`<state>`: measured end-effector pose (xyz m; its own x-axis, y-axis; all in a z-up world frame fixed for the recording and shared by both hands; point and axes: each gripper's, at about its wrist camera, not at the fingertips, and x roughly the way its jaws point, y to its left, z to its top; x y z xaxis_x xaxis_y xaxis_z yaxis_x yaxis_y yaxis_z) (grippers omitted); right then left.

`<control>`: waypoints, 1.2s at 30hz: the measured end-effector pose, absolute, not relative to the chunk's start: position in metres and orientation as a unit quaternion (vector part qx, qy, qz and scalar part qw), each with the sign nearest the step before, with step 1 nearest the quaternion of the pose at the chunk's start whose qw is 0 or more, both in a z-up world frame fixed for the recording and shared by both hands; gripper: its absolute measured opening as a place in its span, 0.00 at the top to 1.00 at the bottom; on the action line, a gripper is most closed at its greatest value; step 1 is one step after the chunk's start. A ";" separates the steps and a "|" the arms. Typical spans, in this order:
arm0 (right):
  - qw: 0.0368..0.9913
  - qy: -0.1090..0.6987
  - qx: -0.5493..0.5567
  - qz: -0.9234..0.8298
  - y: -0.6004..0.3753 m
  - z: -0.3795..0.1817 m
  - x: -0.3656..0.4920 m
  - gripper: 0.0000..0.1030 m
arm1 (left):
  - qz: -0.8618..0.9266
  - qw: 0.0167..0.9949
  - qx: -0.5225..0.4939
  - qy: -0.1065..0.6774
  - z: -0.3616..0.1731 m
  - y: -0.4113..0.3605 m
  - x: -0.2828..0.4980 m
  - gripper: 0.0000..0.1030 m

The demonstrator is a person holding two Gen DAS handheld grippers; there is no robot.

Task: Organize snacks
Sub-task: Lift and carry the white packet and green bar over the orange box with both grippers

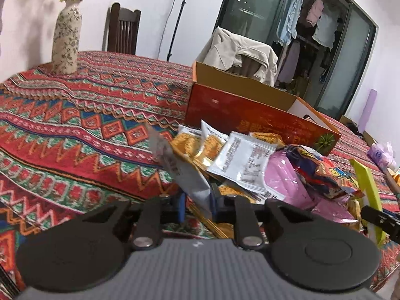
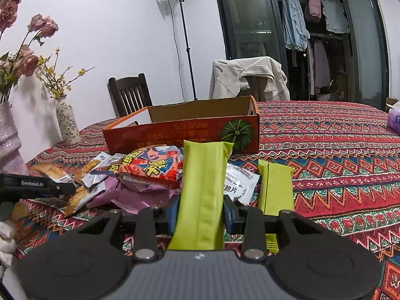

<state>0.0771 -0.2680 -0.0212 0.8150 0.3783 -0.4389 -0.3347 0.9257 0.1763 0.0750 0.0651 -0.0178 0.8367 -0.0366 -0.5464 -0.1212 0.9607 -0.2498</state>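
Left tongs (image 1: 197, 206): clamped on silver-white snack packet (image 1: 180, 167).
Snack pile (image 2: 150, 167): on counter (image 2: 337, 165), touching orange box (image 2: 180, 131).
Right tongs (image 2: 200, 215): clamped on green snack bar (image 2: 202, 187).

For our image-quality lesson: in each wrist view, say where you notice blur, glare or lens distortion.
Left wrist view: the silver packet in the left gripper is smeared by blur, the table edge bows, and a bright reflection flares on the glass door. Right wrist view: the green packet in the right gripper is sharp, and corners vignette dark.
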 end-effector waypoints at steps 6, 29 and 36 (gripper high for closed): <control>0.952 0.239 0.046 0.185 -0.269 -0.021 0.076 0.66 | 0.028 0.948 -0.139 0.285 -0.017 0.069 0.075 0.80; 0.964 0.193 0.032 0.181 -0.270 0.018 0.095 0.66 | 0.015 0.980 -0.054 0.189 0.053 0.049 0.087 0.90; 0.968 0.173 0.034 0.180 -0.258 0.058 0.147 0.66 | 0.006 0.986 -0.039 0.163 0.082 0.026 0.132 0.90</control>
<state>0.1467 -0.2580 0.0577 0.8754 0.3604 -0.3222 -0.3367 0.9328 0.1286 0.1322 0.0256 0.0818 0.9471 -0.0014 -0.3209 -0.0240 0.9969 -0.0752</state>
